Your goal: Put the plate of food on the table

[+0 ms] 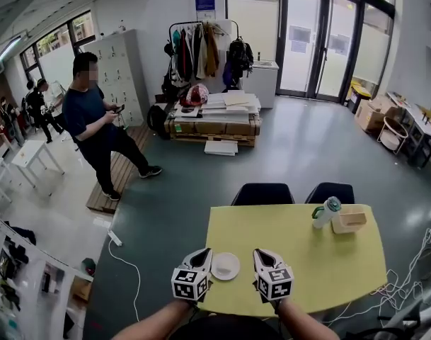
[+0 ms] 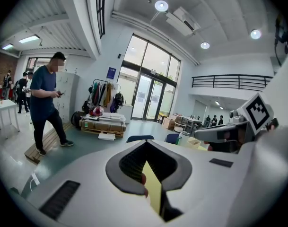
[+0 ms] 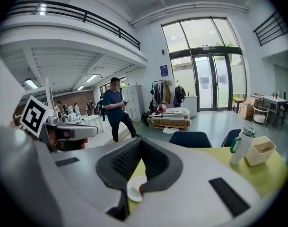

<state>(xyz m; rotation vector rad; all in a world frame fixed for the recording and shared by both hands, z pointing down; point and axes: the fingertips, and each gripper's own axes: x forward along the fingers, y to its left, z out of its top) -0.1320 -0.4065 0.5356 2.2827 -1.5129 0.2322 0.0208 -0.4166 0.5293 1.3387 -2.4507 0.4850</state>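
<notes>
Far ahead of both grippers, glass doors (image 1: 318,41) fill the end wall, with a clothes rack (image 1: 201,48) and a pallet of boxes (image 1: 214,122) in front of them. A standing person (image 1: 95,122) looks down at something held in the hands, well off ahead and to the left of the left gripper (image 1: 201,255). Under both grippers lies the yellow table (image 1: 321,261), with two dark chairs (image 1: 263,193) pushed in at its far edge. The left gripper and the right gripper (image 1: 263,255) hover side by side over the near edge. Each has its jaws brought together at the tips and nothing between them. From above, only the pointed tips can be seen. Each gripper's own view looks through a teardrop gap behind the closed tips. The left gripper's view shows just a sliver of yellow tabletop there, and the right gripper's view shows the plate. A bottle (image 1: 327,211) with a green handle and a tan container (image 1: 349,220) stand together, well ahead and to the right of the right gripper. They are clear in that gripper's view but barely visible in the left one's. The white plate (image 1: 225,266) sits on the table between the two grippers, just inside each one's tips. In the right gripper's view a small reddish bit shows at the plate's edge, and I cannot tell what it is.
</notes>
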